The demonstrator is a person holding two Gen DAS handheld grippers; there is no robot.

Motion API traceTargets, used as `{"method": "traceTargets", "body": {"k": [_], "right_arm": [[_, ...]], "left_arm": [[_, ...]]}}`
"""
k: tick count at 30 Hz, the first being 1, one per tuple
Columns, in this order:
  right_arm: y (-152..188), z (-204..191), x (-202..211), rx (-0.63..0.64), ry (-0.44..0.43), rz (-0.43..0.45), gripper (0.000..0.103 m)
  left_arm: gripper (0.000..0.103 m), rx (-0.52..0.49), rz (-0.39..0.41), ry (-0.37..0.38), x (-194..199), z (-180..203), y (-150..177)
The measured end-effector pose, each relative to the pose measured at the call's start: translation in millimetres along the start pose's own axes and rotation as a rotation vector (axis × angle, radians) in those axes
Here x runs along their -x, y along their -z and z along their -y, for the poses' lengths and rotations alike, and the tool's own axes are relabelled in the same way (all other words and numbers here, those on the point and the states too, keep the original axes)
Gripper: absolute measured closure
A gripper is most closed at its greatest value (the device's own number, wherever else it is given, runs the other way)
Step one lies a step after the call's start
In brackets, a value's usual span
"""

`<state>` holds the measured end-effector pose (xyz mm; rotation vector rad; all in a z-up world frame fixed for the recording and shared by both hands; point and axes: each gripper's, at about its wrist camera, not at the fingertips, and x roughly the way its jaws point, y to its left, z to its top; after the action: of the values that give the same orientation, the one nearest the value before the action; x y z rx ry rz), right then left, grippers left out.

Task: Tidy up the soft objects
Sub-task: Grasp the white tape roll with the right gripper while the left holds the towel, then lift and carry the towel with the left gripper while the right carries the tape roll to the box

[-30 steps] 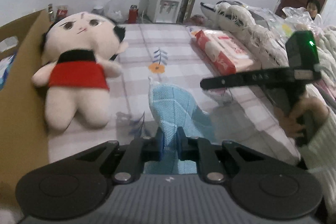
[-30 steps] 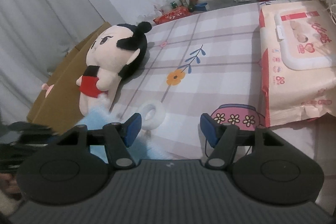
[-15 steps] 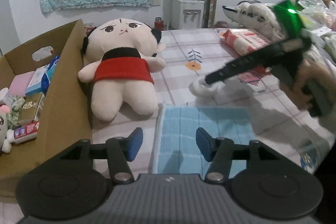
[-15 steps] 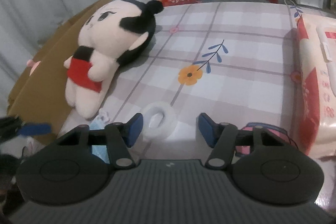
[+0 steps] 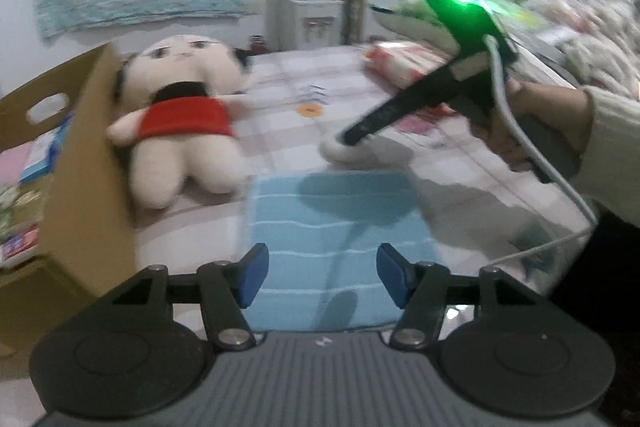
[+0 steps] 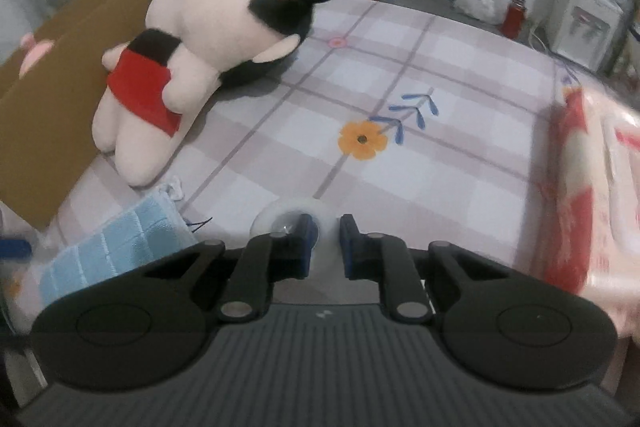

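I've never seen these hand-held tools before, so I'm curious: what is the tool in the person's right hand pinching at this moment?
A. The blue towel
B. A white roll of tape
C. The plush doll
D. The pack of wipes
B. In the right wrist view the right gripper has its blue fingers pressed on the white roll of tape, while the blue towel lies flat beside it.

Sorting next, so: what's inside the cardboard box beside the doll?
In the cardboard box, blurred packets and a pink item show near its left side; its wall covers the rest.
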<state>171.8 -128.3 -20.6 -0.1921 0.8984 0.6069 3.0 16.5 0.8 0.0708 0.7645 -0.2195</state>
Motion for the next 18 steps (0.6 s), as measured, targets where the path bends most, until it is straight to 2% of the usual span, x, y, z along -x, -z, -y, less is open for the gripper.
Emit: {"method": "traceTargets", "body": {"k": [4, 8, 13, 16, 18], "right_arm": [[20.4, 22.0, 16.1, -0.077, 0.036, 0.04, 0.09], [46.8, 46.5, 38.4, -0.122, 0.041, 0.039, 0.089], [75.3, 47.7, 56.7, -0.081, 0.035, 0.068, 0.086], [78.1, 41.2, 57.2, -0.046, 0.017, 0.077, 0.068], [76.3, 35.9, 55.7, -0.034, -0.012, 0.076, 0.039]], "left_arm": [[0.042, -0.112, -0.024, 0.067, -5.7, 25.8, -1.6], [0.042, -0.196, -0.06, 0.095, -10.6, 50.6, 2.2], [0.043, -0.189, -0.096, 0.136, -22.9, 72.8, 4.3], [0.043, -0.164, -0.111, 0.111, -35.7, 78.3, 1.5], [0.044, -0.149, -0.117, 0.087, -40.9, 79.5, 0.0]]}}
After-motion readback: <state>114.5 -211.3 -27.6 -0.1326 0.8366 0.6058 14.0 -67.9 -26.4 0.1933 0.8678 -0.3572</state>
